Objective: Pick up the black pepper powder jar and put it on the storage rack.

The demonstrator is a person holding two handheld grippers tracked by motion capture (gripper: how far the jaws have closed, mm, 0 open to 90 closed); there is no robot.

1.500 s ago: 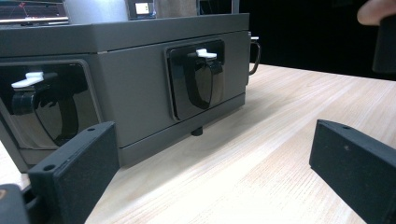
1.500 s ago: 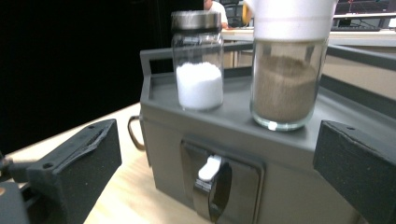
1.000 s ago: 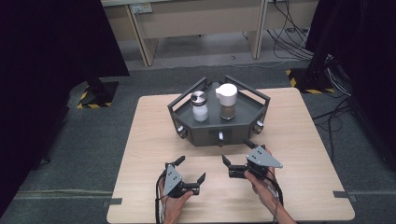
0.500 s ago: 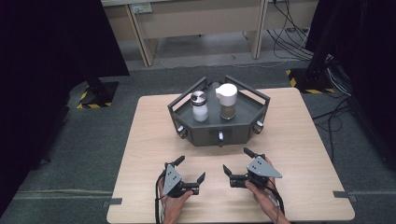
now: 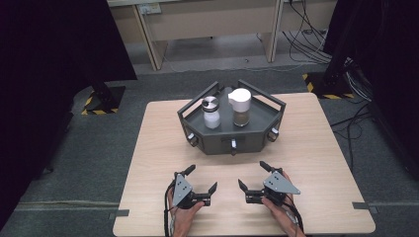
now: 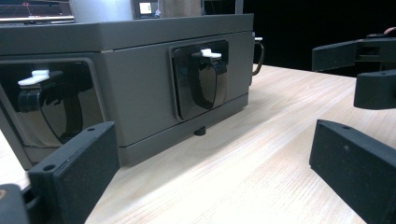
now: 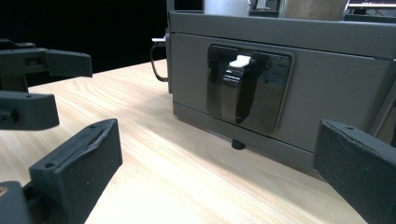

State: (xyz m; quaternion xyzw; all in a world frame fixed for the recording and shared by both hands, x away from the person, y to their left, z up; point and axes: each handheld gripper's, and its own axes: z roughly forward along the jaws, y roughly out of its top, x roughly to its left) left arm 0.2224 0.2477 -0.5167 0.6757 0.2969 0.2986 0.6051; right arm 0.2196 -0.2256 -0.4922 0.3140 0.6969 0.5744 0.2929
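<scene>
I'm seeing both grippers resting low on the wooden table (image 5: 316, 138), near my edge, nothing held. The left gripper (image 5: 201, 183) is sitting in the person's left hand (image 5: 184, 213), jaws spread wide and empty. The right gripper (image 5: 253, 175) is sitting in the right hand (image 5: 277, 207), jaws also spread wide and empty, grey three-cornered plate on top. The two are facing each other, tips apart with bare table between.

The dark grey hexagonal tray (image 5: 232, 140) is standing mid-table, beyond both grippers and well apart from them. Inside it, a clear jar with a metal lid (image 5: 211, 112) holding white stuff is standing upright on the left, and a white-capped jar (image 5: 240, 107) with brownish contents is standing upright just beside it on the right. I'm not able to tell whether the two jars are touching.

In the left gripper view I'm looking between wide black jaws at the tray's side wall (image 6: 140, 88), with two glossy black latches with white tabs (image 6: 201, 79) set in recessed panels. The other gripper is showing at the right edge (image 6: 369, 70).

In the right gripper view, the jaws are likewise wide, and one latch with a white tab (image 7: 243, 86) is sitting straight ahead on the tray wall; the other gripper is showing at left (image 7: 32, 88).
</scene>
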